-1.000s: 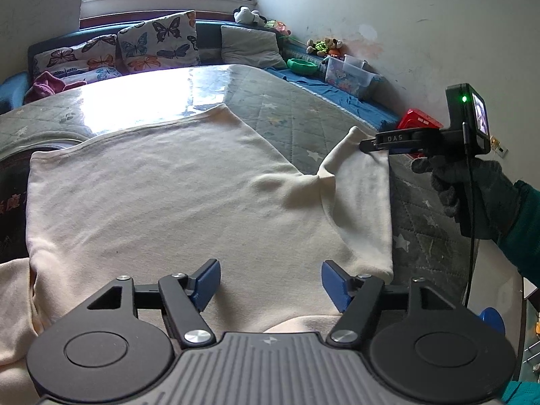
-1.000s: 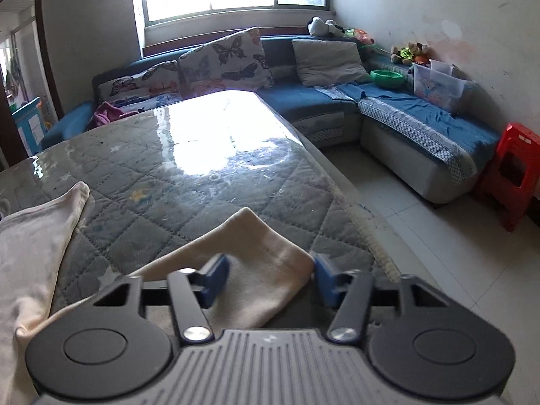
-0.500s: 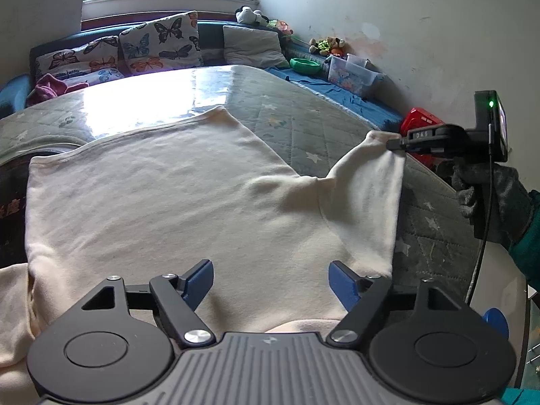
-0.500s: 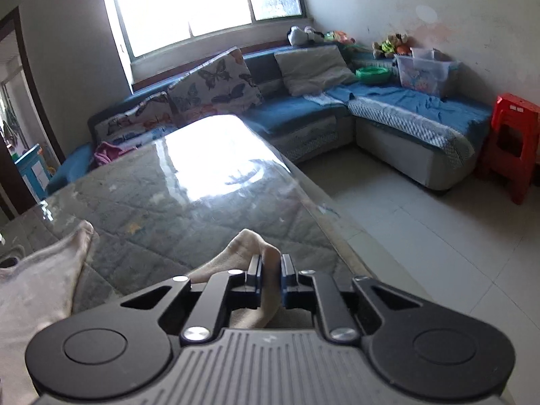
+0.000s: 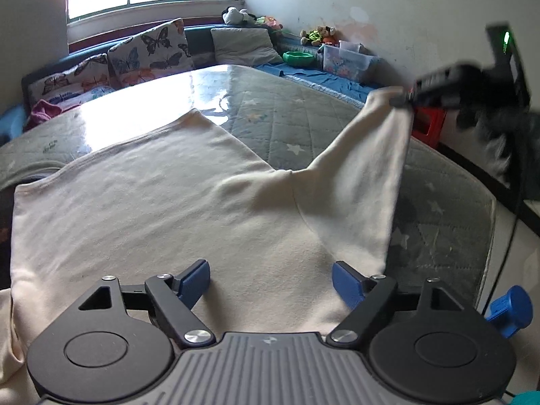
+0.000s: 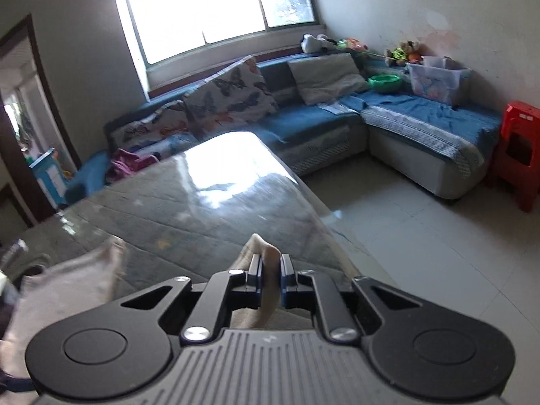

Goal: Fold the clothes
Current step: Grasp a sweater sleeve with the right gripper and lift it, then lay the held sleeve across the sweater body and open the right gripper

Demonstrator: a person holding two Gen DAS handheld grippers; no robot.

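The cream shirt [image 5: 162, 209] is spread flat on the quilted table [image 5: 297, 128], its body lying directly ahead of and beneath the left gripper [image 5: 270, 280], whose blue pads are held wide apart with nothing between them. Off to the right of that gripper, the right sleeve [image 5: 364, 182] is raised clear of the table — its cuff is clamped in the closed tongs of the right gripper [image 6: 270, 270], a fold of cream cloth being seen pinched between the pads in the right wrist view. The sleeve's long axis runs from the armpit, just ahead of the left gripper's right pad, up and outward to the right gripper (which is blurred in the left view). The coming move is judged to turn on this line: the cuff would be carried leftward across the body, the right gripper being the only one engaged, while the left is nearer the hem and could pin it.
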